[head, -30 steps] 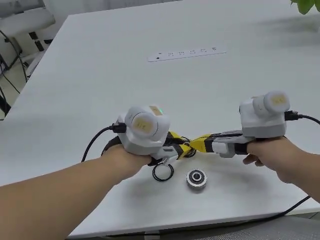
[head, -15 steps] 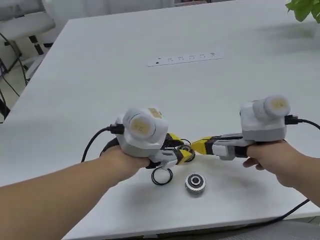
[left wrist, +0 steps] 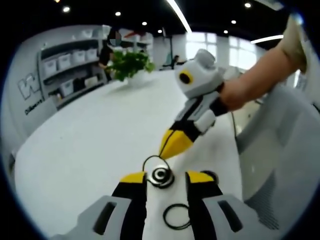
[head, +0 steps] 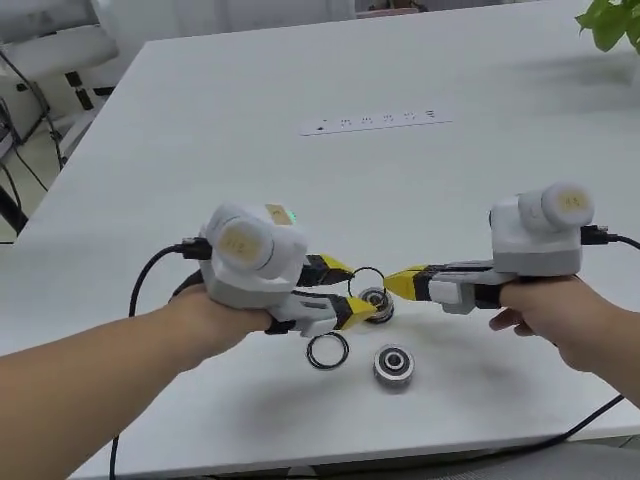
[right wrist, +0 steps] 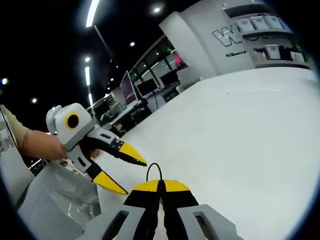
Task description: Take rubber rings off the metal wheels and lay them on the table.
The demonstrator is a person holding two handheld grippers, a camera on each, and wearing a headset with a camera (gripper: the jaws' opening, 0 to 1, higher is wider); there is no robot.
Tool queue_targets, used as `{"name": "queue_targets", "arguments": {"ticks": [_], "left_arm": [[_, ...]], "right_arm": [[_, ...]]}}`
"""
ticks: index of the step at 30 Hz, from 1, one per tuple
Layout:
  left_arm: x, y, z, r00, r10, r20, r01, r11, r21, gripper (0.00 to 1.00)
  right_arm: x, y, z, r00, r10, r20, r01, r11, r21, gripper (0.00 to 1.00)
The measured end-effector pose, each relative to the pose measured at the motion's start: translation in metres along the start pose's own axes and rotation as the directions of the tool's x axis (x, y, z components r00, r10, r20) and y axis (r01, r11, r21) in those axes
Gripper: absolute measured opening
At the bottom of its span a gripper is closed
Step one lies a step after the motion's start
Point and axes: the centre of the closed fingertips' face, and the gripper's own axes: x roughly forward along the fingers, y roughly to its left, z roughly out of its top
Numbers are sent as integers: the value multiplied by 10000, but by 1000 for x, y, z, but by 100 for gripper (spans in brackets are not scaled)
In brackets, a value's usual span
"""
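Observation:
My left gripper (head: 350,288) is open, its yellow jaws spread apart. A small metal wheel (head: 377,303) sits just at its tips; in the left gripper view this wheel (left wrist: 160,176) lies between the jaws, close to one of them. My right gripper (head: 392,283) is shut on a thin black rubber ring (head: 365,273), which loops from its tips down to that wheel. The held ring (right wrist: 153,172) rises from the shut jaws in the right gripper view. On the table in front lie a loose black ring (head: 327,350) and a second, bare wheel (head: 393,363).
The white table (head: 250,150) stretches far ahead, with a white power strip (head: 378,121) at its middle. A plant (head: 610,20) stands at the far right corner. A chair (head: 50,45) stands off the left edge. Black cables trail from both grippers toward the near edge.
My left gripper has opened and drawn back to the left, off the wheel. The right gripper stays shut on the ring, which now stands out as a loop above the wheel.

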Motion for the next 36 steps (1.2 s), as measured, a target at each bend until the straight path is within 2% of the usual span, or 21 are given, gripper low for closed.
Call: {"name": "queue_targets", "arguments": {"ticks": [10,20,27,36], "left_arm": [[-31,-3,7,9987,-7,505,14,9999,-141,41],[-58,-9,5,9973,97,727,-86,9998,-153,51],[-71,-8,-7,9980,226,591,-213,9995,-226,58],[-84,-6,-22,9975,457,533,-427,9976,-549,60]], "right_arm": [[1,15,8,9997,261,40,-261,9997,6,0],[10,30,4,9968,671,-442,-670,9977,36,0],[20,41,-2,9918,929,-883,-930,9957,23,0],[31,47,-21,9780,1124,-1758,-1095,9936,265,0]]}}
